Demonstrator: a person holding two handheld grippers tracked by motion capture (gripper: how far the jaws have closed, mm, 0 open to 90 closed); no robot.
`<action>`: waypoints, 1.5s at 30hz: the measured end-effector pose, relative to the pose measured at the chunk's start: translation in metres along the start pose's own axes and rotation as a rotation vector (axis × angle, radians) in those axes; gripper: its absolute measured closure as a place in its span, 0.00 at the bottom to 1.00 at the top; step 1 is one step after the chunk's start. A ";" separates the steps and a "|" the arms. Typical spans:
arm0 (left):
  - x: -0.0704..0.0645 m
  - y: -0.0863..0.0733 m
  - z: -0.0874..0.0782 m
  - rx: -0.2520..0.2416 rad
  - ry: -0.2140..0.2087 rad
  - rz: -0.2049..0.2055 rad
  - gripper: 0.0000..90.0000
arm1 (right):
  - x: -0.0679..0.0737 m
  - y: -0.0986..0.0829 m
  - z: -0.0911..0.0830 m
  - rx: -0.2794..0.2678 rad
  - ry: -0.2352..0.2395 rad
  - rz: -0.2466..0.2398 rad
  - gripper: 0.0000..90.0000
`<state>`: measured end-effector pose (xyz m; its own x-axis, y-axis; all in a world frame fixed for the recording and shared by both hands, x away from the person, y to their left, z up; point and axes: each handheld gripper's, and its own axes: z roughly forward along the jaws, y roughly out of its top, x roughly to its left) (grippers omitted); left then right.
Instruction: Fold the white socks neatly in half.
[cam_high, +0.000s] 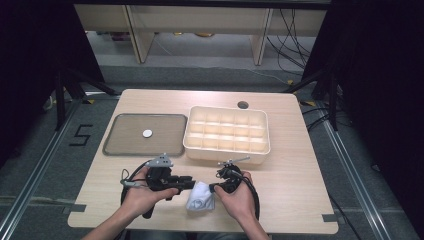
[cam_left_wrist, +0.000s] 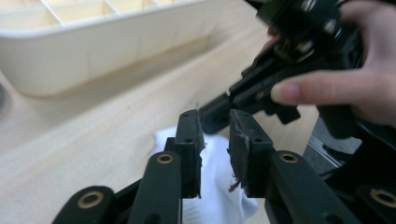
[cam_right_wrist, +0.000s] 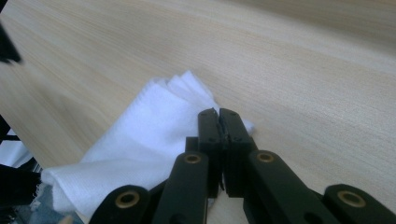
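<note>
A crumpled white cloth (cam_high: 200, 197) lies near the table's front edge, between my two grippers. My left gripper (cam_high: 192, 184) points right at it. In the left gripper view its jaws (cam_left_wrist: 215, 116) stand a little apart over the cloth (cam_left_wrist: 215, 186), with nothing between them. From the right, my right gripper (cam_high: 212, 187) reaches the cloth. The right gripper (cam_right_wrist: 218, 112) is shut, and its tips seem to pinch the edge of the cloth (cam_right_wrist: 140, 126). A hand holds the right gripper (cam_left_wrist: 261, 88) just beyond the left jaws.
A grey tray (cam_high: 107, 145) with a small white disc (cam_high: 147, 133) sits at the left. A cream compartment box (cam_high: 227, 150) stands at centre right, just behind the grippers; its wall (cam_left_wrist: 56, 60) is close. A round hole (cam_high: 243, 105) lies at the back.
</note>
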<state>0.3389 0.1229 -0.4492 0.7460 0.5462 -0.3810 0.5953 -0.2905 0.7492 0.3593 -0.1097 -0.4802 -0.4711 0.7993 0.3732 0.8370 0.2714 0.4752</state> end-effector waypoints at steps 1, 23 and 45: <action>-0.002 -0.003 0.005 0.014 -0.028 0.010 0.82 | 0.000 0.000 0.000 0.000 -0.001 0.002 0.99; -0.016 -0.028 0.058 0.189 -0.083 0.084 0.92 | 0.000 0.001 0.002 0.022 -0.021 0.003 0.99; -0.022 -0.033 0.064 0.203 -0.057 0.113 0.93 | 0.001 0.000 0.005 0.033 -0.039 -0.007 0.99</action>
<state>0.3218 0.0699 -0.4996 0.8235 0.4575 -0.3354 0.5507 -0.5027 0.6664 0.3604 -0.1063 -0.4834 -0.4665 0.8175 0.3379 0.8426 0.2945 0.4508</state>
